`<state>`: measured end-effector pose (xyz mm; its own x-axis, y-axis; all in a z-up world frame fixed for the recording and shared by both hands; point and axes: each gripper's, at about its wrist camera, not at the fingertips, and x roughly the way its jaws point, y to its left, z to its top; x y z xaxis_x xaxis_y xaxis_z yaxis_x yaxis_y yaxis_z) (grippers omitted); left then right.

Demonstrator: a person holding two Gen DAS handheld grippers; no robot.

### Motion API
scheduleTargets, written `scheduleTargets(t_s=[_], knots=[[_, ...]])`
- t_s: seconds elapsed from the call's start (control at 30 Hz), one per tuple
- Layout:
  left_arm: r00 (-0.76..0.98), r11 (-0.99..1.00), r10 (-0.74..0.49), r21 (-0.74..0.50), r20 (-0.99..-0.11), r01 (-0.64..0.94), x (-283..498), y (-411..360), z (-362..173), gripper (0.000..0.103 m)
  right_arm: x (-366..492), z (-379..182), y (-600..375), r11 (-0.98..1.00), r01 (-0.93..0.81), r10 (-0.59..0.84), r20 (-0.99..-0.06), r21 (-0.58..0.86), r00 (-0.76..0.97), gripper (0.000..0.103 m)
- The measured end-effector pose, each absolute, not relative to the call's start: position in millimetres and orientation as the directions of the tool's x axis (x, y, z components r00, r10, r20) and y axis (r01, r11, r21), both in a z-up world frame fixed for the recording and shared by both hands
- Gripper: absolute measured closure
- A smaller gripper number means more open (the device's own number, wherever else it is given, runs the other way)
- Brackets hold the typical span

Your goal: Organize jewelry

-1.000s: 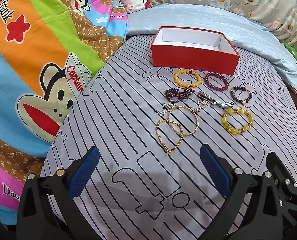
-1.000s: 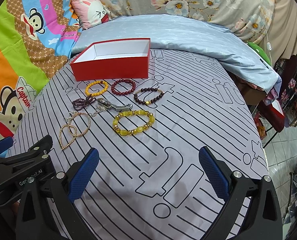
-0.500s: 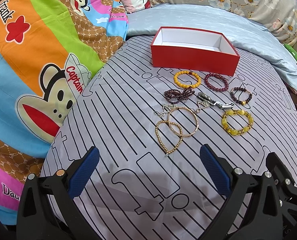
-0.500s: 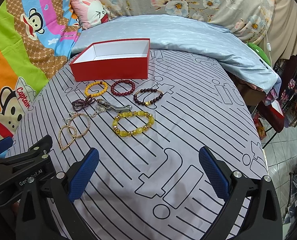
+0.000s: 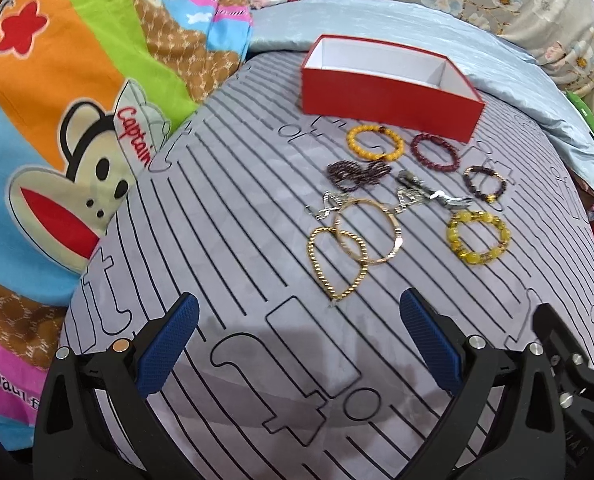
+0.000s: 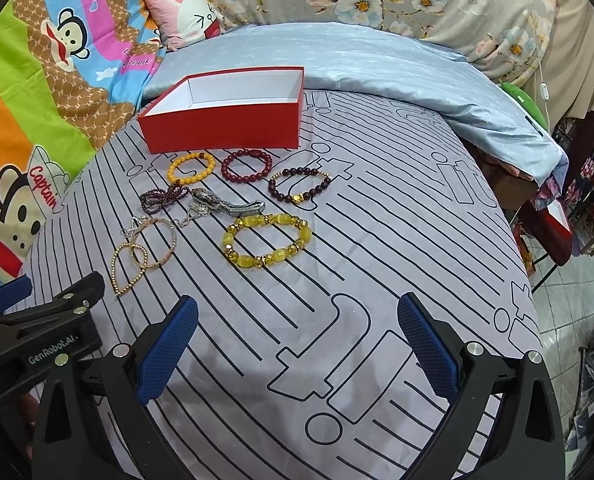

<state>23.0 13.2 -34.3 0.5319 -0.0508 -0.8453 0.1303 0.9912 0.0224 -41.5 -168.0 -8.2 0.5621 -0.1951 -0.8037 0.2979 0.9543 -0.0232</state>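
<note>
Red cardboard with a white lining marks the goal: the box (image 5: pixel 389 96) sits empty at twelve o'clock on the striped bedsheet (image 5: pixel 225 240), and every piece of jewelry lies outside it. Just in front of the box are an orange bead bracelet (image 5: pixel 373 142) and a dark red bracelet (image 5: pixel 434 151); toward three o'clock lie a brown bead bracelet (image 6: pixel 300 188) and a big yellow bracelet (image 6: pixel 265 245). A watch (image 6: pixel 229 204) lies in the middle of the group, a purple bead strand (image 5: pixel 357 172) at its nine o'clock, and a gold bangle (image 5: pixel 368 232) overlaps a gold teardrop hoop (image 5: pixel 337 265) nearest the claws.

Sorting has not begun, I judge; this is the approach. The left claw (image 5: pixel 299 344) and the right claw (image 6: pixel 297 344) are both spread wide and hold nothing, hovering at six o'clock above bare sheet. The next move probably calls for lowering one claw onto a nearby piece, likely the hoop or the yellow bracelet, pinching a thin edge off soft fabric.

Against the frame half a second ago, the left view has tilted and the jewelry sits slightly nearer; the right view has barely changed.
</note>
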Motion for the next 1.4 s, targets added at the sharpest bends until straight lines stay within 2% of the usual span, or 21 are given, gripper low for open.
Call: scheduleTargets(t_s=[0.17, 0.47, 0.83, 1.03, 1.1, 1.17, 1.2, 1.27, 1.4], knots=[[0.527, 0.996, -0.019, 0.03, -0.85, 0.084, 35, 30, -48, 0.007, -36, -18, -176, 0.95, 0.312, -0.187, -0.82, -0.011, 0.541, 0.007], [0.508, 0.996, -0.038, 0.008, -0.86, 0.088, 50, 39, -67, 0.01, -23, -32, -183, 0.949, 0.317, -0.177, -0.842, -0.007, 0.51, 0.007], [0.486, 0.99, -0.064, 0.005, -0.872, 0.14, 66, 22, -84, 0.03, -10, -39, -193, 0.944, 0.331, -0.168, -0.854, 0.004, 0.492, 0.007], [0.499, 0.981, -0.099, -0.001, -0.861, 0.193, 63, 11, -81, 0.05, -1, -43, -197, 0.944, 0.329, -0.159, -0.858, 0.012, 0.489, 0.007], [0.498, 0.976, -0.118, -0.008, -0.859, 0.217, 63, 8, -80, 0.066, 1, -43, -197, 0.946, 0.324, -0.156, -0.856, 0.014, 0.492, 0.007], [0.492, 0.971, -0.143, -0.025, -0.859, 0.238, 63, 7, -78, 0.076, 5, -44, -197, 0.947, 0.321, -0.154, -0.857, 0.014, 0.492, 0.007], [0.49, 0.97, -0.15, -0.031, -0.859, 0.242, 63, 7, -78, 0.086, 7, -44, -197, 0.947, 0.321, -0.154, -0.857, 0.014, 0.492, 0.007], [0.472, 0.964, -0.187, -0.069, -0.862, 0.255, 64, 9, -77, 0.097, 12, -45, -197, 0.947, 0.321, -0.151, -0.857, 0.017, 0.492, 0.007], [0.445, 0.961, -0.214, -0.107, -0.87, 0.255, 65, 13, -76, 0.099, 21, -45, -195, 0.951, 0.31, -0.15, -0.852, 0.015, 0.502, 0.009]])
